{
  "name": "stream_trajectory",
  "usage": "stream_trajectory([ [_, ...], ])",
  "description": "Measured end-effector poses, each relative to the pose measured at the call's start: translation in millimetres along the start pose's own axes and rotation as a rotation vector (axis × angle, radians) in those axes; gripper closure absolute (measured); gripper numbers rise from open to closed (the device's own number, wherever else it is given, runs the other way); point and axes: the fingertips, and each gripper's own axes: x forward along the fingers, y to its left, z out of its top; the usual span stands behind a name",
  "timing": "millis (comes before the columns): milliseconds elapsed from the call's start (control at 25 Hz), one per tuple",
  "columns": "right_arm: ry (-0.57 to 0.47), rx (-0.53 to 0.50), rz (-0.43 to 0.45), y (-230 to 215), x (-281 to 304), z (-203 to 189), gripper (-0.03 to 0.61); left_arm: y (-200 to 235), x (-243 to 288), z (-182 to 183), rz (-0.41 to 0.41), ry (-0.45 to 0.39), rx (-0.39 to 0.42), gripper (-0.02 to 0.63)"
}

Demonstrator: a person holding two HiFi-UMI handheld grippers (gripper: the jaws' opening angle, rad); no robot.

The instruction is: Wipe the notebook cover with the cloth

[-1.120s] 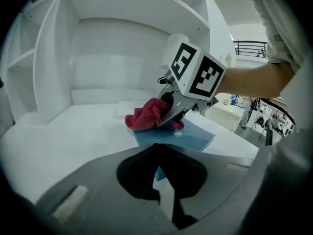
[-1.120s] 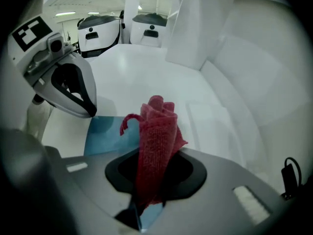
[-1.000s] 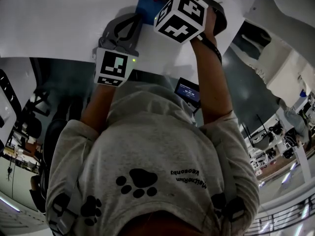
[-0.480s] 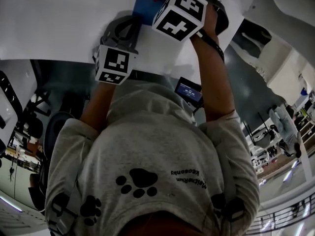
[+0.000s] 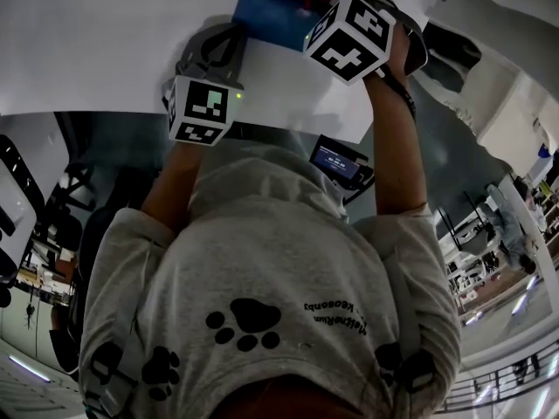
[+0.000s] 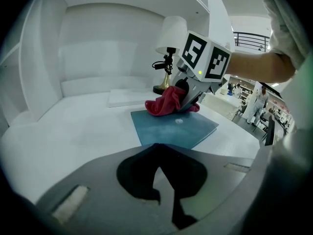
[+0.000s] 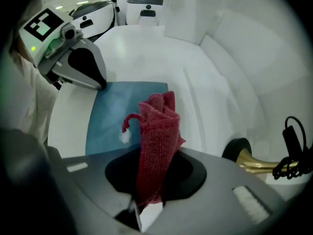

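A blue notebook lies flat on the white table; it also shows in the head view and the right gripper view. My right gripper is shut on a red cloth, which hangs crumpled over the notebook's far part. In the head view this gripper's marker cube hides its jaws. My left gripper is shut with nothing in it, its tip at the notebook's near corner.
A lamp with a brass base and black cable stands just behind the notebook, close to the right gripper. A flat white slab lies at the back. White alcove walls close in the table's far side and left.
My right gripper has moved to the right across the notebook with the cloth, baring more blue cover. The left gripper has barely moved.
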Motion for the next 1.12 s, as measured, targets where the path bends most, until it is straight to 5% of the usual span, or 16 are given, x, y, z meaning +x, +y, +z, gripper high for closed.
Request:
stream_trajectory([
  [920,0.212,0.223,-0.017,6.2,-0.8,-117.0,0.499,1.3,7.9,-1.3,0.021,0.001,-0.003,0.615],
  [1120,0.164,0.337,-0.062,-0.4,-24.4,-123.3,0.499,-0.8,9.1,-0.8,0.014,0.001,-0.007,0.615],
])
